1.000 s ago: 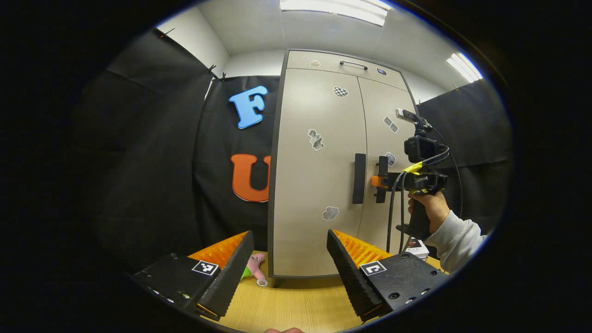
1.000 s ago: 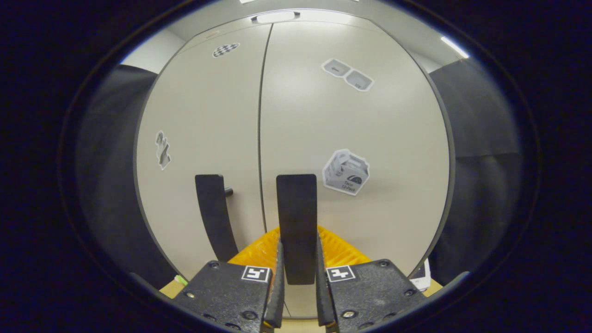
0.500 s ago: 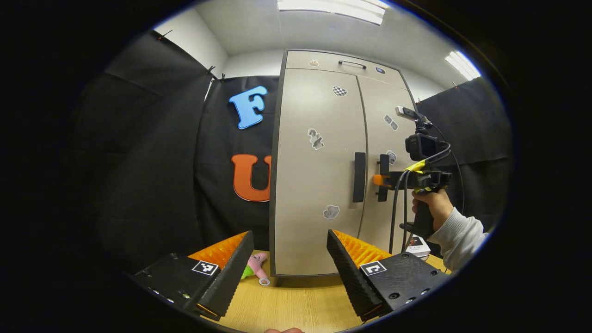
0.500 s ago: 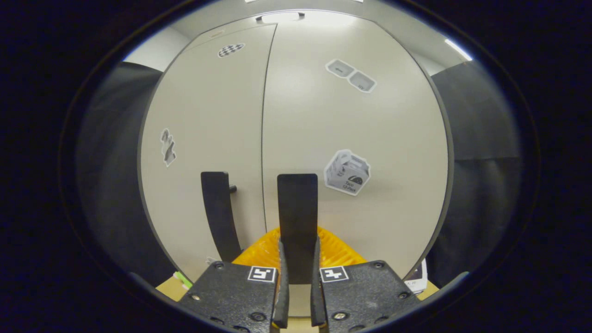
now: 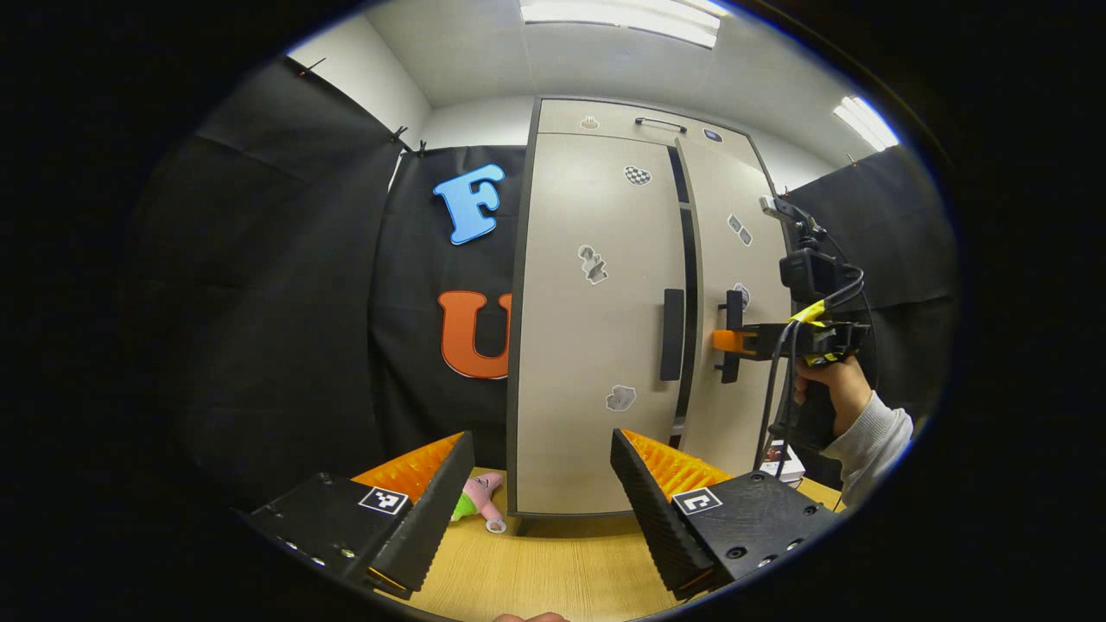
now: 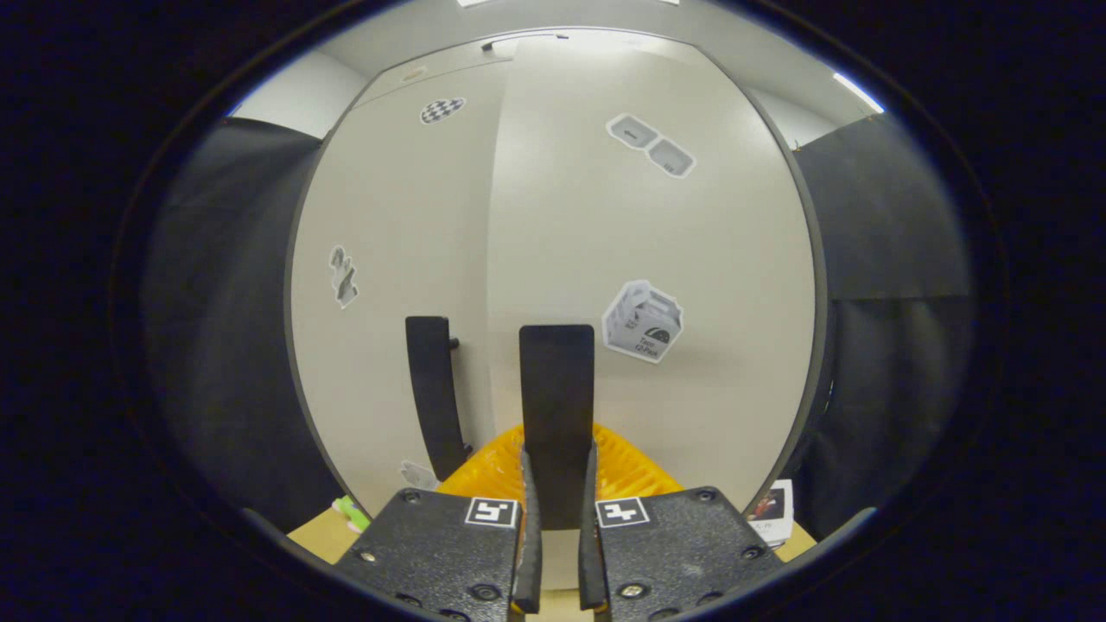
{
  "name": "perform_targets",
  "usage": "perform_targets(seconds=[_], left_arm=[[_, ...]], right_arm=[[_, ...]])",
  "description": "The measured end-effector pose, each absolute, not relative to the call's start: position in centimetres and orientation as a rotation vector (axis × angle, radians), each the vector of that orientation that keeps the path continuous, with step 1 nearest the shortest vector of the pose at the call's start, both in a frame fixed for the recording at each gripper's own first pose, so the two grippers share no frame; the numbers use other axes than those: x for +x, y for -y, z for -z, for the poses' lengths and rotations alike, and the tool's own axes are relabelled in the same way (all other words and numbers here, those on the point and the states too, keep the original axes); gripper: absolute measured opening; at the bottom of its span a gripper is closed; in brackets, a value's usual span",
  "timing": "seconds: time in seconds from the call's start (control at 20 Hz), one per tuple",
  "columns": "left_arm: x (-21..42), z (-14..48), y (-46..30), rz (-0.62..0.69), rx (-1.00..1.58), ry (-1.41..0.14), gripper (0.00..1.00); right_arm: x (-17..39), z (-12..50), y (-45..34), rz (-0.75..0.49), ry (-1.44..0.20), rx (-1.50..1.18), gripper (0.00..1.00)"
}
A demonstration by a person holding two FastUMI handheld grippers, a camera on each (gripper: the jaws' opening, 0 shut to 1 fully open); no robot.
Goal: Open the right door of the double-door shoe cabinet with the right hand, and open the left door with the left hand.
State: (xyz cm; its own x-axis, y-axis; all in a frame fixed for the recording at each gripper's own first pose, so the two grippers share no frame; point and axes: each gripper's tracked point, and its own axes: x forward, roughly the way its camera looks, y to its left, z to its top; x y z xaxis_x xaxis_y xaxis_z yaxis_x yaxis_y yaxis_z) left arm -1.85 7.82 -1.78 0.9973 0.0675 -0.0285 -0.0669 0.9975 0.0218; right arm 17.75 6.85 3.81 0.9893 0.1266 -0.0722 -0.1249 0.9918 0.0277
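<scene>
Our right hand-held gripper [image 6: 553,553] clamps the right handle [image 6: 556,415]; the left hand-held gripper [image 5: 540,501], wide open and empty, faces the upright left handle [image 5: 672,335] ahead.

Lab-style recording booth: black cloth walls [image 5: 285,285], ceiling strip lights [image 5: 622,13], sticker-tagged shoe cabinet [image 5: 596,345] on wooden tabletop [image 5: 536,570].

A pink and green plush toy [image 5: 478,498] is seen lying on the wooden surface [image 5: 536,574] at about 7 o'clock in the left gripper view, with a small ring at its end. A small boxed item [image 5: 785,460] is seen at about 4 o'clock, its print too small to be made out. Ceiling light panels [image 5: 622,19] are lit at 12 o'clock and at 2 o'clock.
</scene>
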Motion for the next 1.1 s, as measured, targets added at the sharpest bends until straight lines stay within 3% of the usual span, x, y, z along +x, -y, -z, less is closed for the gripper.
perform_targets(seconds=[0.2, 1.1], left_arm=[[-1.3, 1.7, -8.2, -0.066, 0.031, -0.021, 0.95], [-2.3, 1.9, -6.0, -0.076, 0.046, -0.023, 0.95]], right_arm=[[15.5, -3.8, -5.7, -0.141, -0.058, 0.021, 0.19], [9.3, -3.8, -1.0, -0.185, -0.052, 0.023, 0.12]])
